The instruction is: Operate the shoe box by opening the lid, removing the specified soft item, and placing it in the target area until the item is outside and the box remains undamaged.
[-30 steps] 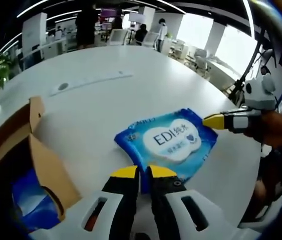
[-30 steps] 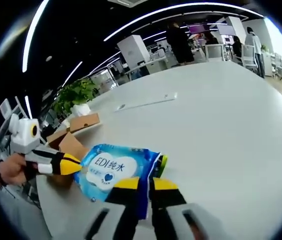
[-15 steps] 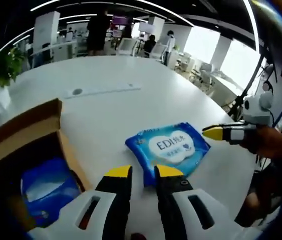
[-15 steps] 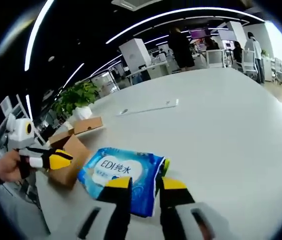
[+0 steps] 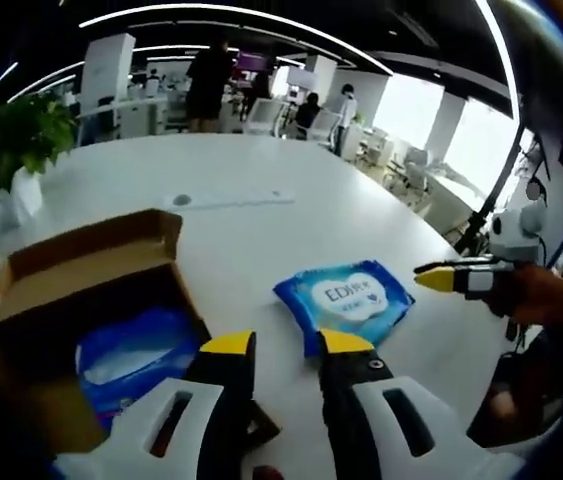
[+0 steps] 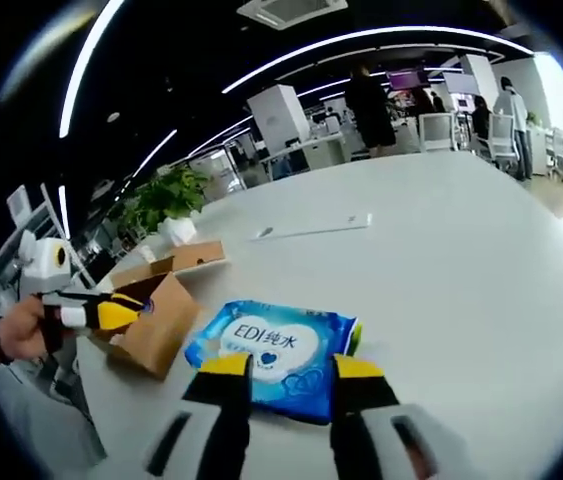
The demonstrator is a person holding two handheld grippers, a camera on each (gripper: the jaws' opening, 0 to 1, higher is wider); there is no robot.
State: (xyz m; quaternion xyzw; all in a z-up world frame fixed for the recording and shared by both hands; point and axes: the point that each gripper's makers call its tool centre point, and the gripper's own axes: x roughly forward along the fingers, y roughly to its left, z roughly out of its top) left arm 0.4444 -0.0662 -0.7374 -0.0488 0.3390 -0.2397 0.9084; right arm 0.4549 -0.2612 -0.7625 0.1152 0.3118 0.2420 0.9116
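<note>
Lying flat on the round white table (image 5: 261,230): one blue plastic wipes pack (image 5: 344,300), white label printed "EDI" plus Chinese characters, outside and just beside the one open brown cardboard shoe box (image 5: 81,300). Sitting inside that box: one more blue soft pack (image 5: 131,350), writing not readable. Resting farther across the table: one long white strip (image 5: 226,199). Standing at the table's edge: one potted green plant (image 5: 16,140).

Hovering above the table near the pack: left gripper (image 5: 286,345), yellow-tipped jaws spread, gripping nothing. Hovering over the pack's near edge in the right gripper view: right gripper (image 6: 291,368), jaws likewise spread, pinching nothing. Standing in the office background: several people.
</note>
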